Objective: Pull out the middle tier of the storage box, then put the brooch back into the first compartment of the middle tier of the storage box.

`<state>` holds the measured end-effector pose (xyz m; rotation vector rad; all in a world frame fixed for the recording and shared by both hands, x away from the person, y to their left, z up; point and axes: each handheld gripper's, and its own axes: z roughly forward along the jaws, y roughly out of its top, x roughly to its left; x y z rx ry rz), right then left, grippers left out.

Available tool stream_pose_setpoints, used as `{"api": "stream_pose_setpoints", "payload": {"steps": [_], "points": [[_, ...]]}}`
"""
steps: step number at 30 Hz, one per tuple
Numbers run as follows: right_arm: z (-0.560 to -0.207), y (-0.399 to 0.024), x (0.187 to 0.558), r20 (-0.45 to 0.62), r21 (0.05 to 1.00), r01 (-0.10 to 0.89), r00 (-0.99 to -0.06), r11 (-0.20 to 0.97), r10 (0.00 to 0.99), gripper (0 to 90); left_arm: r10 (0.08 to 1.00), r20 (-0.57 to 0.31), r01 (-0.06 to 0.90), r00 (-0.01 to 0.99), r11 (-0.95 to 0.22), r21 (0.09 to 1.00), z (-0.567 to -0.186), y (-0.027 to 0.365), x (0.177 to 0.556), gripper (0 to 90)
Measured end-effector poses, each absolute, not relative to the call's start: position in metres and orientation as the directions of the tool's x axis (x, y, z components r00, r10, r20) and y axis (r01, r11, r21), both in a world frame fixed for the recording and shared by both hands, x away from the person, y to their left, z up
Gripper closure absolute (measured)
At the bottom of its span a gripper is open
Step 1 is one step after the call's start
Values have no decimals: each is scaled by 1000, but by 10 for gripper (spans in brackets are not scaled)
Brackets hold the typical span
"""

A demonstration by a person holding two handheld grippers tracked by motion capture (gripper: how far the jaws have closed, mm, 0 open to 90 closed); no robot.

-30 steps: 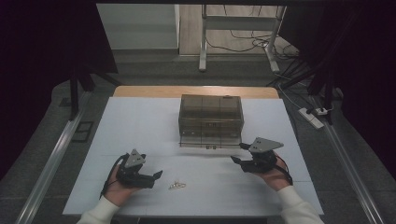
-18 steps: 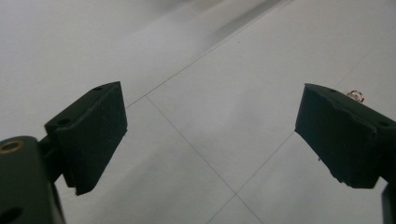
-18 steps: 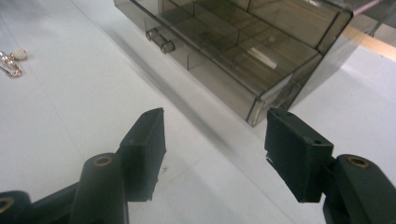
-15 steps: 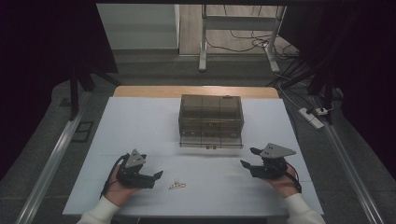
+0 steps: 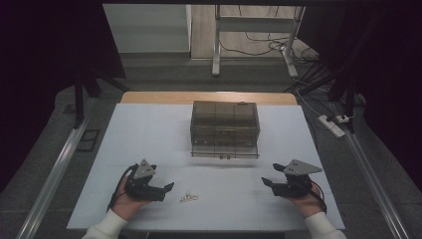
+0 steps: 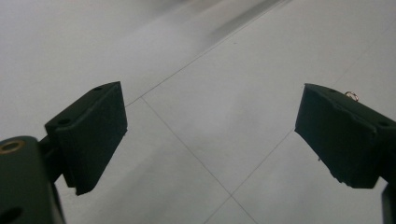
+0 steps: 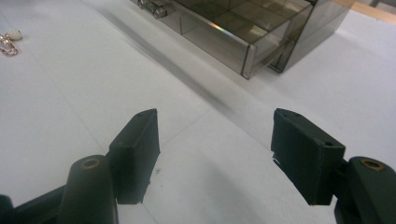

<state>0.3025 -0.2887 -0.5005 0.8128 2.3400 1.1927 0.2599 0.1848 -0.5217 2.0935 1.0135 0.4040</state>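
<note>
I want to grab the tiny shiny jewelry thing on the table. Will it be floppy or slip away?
Probably tricky. The small jewelry piece looks thin and lies flat on the smooth white table, so it may skid when nudged. It seems made of small linked parts, so it might dangle, and it is likely very light.

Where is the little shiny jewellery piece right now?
In the high view the small gold-coloured jewellery piece lies on the white table, near the front edge, just right of the left gripper, apart from it.

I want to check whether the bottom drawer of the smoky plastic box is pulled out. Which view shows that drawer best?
The right gripper view: the drawer is close, pulled out, its dividers and handle clear. The high view shows the drawer small, sticking out from the box toward the person. The left gripper view looks along the white table instead.
</note>
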Motion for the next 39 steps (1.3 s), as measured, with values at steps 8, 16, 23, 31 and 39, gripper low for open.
{"api": "stream_pose_setpoints", "payload": {"steps": [8, 16, 23, 31, 39], "points": [[-503, -297, 299, -63, 823, 336, -747, 458, 662, 318, 775, -45, 525, 631, -383, 760, -521, 185, 260, 91], [-505, -300, 297, -62, 822, 341, -742, 456, 668, 309, 776, -51, 524, 629, -374, 766, -519, 184, 260, 89], [-507, -300, 295, -72, 814, 340, -744, 470, 664, 308, 771, -53, 525, 634, -379, 762, -520, 182, 260, 89], [-508, -301, 295, -72, 810, 344, -745, 475, 663, 306, 761, -69, 531, 644, -381, 757, -520, 181, 264, 90], [-510, -299, 295, -81, 804, 345, -744, 485, 663, 301, 744, -82, 530, 663, -389, 753, -516, 177, 271, 91]]}}
